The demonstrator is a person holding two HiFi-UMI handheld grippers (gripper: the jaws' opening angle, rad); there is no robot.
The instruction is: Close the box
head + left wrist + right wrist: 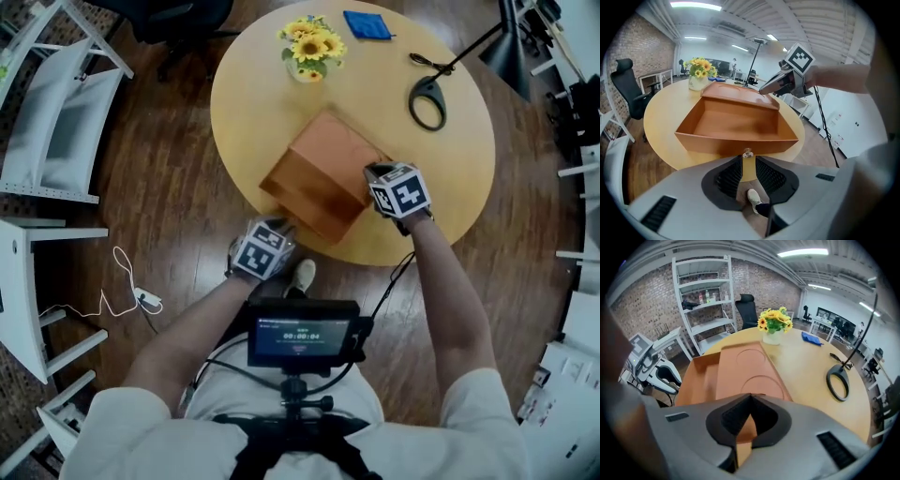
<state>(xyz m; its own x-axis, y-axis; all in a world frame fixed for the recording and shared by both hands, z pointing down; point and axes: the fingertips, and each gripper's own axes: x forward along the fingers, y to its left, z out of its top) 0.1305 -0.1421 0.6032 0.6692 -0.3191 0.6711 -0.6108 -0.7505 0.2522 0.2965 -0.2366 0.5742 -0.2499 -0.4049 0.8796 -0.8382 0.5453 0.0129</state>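
Observation:
An orange-brown cardboard box point(314, 187) lies open near the front edge of the round wooden table point(450, 178). Its hinged lid point(740, 96) stands half raised along the far side, slanting over the empty inside point(733, 119). My right gripper point(372, 175) is shut, and its tips rest against the right end of the lid point(747, 369) with nothing clamped between them. In the left gripper view the right gripper point(764, 89) meets the lid's top corner. My left gripper point(748, 159) hovers just off the table's edge, facing the box's front wall, its jaws a narrow gap apart and empty.
A vase of sunflowers point(312, 47) and a blue cloth point(367, 25) sit at the table's far side. A black lamp with a ring base point(428, 101) stands at the right. White racks point(56, 122) and a cable lie on the floor to the left.

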